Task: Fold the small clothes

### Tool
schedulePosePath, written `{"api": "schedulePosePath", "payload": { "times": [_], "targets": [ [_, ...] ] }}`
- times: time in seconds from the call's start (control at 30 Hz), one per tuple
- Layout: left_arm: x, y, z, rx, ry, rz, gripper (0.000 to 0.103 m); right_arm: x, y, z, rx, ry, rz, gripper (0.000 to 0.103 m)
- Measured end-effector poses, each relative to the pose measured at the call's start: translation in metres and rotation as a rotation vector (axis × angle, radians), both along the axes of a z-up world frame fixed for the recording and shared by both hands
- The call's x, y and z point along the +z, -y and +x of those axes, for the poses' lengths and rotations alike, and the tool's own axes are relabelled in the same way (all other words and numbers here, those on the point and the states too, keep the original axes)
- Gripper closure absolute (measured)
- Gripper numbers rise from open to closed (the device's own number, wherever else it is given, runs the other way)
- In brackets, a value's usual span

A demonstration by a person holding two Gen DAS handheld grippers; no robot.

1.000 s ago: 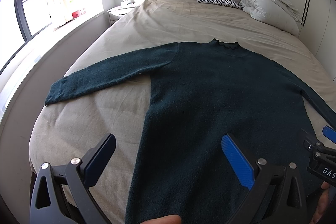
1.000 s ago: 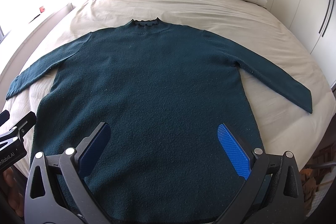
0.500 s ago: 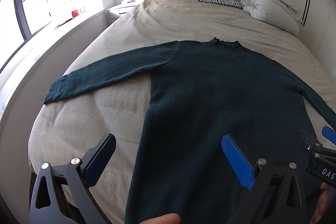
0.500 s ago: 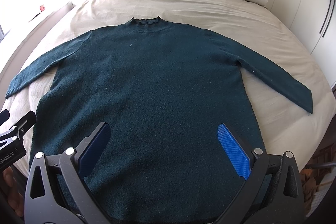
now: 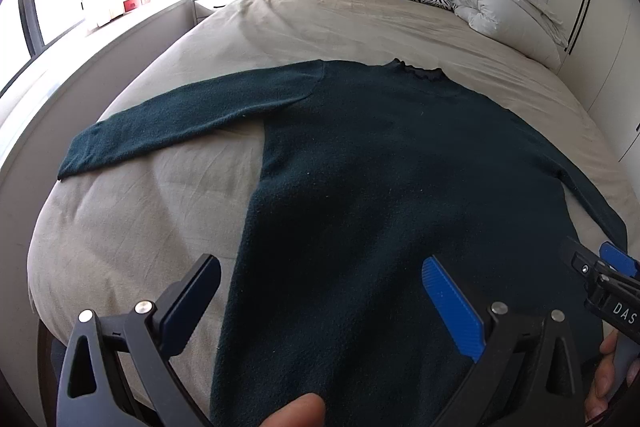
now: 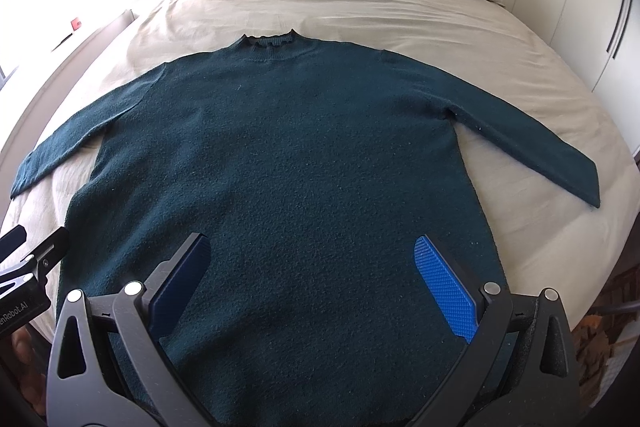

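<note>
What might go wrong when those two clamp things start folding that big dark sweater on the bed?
The sweater is wide, and both the left gripper and right gripper hang open near its hem, so a sleeve could drag or bunch. The thick knit might slip from the fingers. The right sleeve's cuff lies near the bed edge and could slide off.
</note>
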State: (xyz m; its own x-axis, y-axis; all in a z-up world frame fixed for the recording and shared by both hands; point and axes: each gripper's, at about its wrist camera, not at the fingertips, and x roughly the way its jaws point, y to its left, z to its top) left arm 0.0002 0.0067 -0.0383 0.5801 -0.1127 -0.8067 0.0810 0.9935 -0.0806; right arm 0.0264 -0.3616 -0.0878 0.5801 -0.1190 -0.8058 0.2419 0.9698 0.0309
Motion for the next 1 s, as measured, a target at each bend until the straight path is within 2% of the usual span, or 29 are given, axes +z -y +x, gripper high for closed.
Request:
{"api": "schedulePosePath", "payload": {
  "times": [0.1, 0.17, 0.27, 0.4, 0.43, 0.47, 0.57, 0.63, 0.7, 0.77, 0.9, 1.0],
  "targets": [
    [-0.004, 0.002, 0.003, -0.01, -0.013, -0.026, 0.0, 0.003, 0.025, -0.001, -0.026, 0.031, 0.052, 0.0],
    [-0.009, 0.007, 0.009, -0.037, -0.051, -0.048, 0.0, 0.006, 0.052, -0.005, -0.069, 0.068, 0.096, 0.0],
    [-0.021, 0.009, 0.022, -0.071, -0.141, -0.127, 0.0, 0.007, 0.106, -0.013, -0.17, 0.113, 0.177, 0.0],
    [-0.031, 0.016, 0.034, -0.067, -0.194, -0.144, 0.0, -0.003, 0.194, -0.032, -0.336, 0.165, 0.283, 0.0],
    [-0.033, 0.019, 0.037, -0.07, -0.198, -0.149, 0.0, -0.007, 0.218, -0.04, -0.391, 0.174, 0.308, 0.001],
    [-0.034, 0.02, 0.04, -0.069, -0.198, -0.151, 0.0, -0.012, 0.243, -0.048, -0.439, 0.19, 0.339, 0.008],
    [-0.032, 0.028, 0.046, -0.078, -0.139, -0.159, 0.0, -0.03, 0.31, -0.072, -0.57, 0.223, 0.421, 0.019],
    [-0.029, 0.034, 0.049, -0.094, -0.112, -0.169, 0.0, -0.042, 0.348, -0.085, -0.636, 0.239, 0.467, 0.022],
    [-0.029, 0.042, 0.053, -0.109, -0.128, -0.158, 0.0, -0.054, 0.383, -0.093, -0.687, 0.249, 0.512, 0.022],
    [-0.026, 0.048, 0.057, -0.103, -0.135, -0.132, 0.0, -0.067, 0.414, -0.1, -0.715, 0.266, 0.575, 0.025],
    [-0.019, 0.053, 0.065, -0.087, -0.136, -0.149, 0.0, -0.095, 0.458, -0.101, -0.789, 0.262, 0.663, 0.033],
    [-0.019, 0.058, 0.077, -0.098, -0.139, -0.168, 0.0, -0.112, 0.486, -0.102, -0.825, 0.287, 0.692, 0.04]
  ]
}}
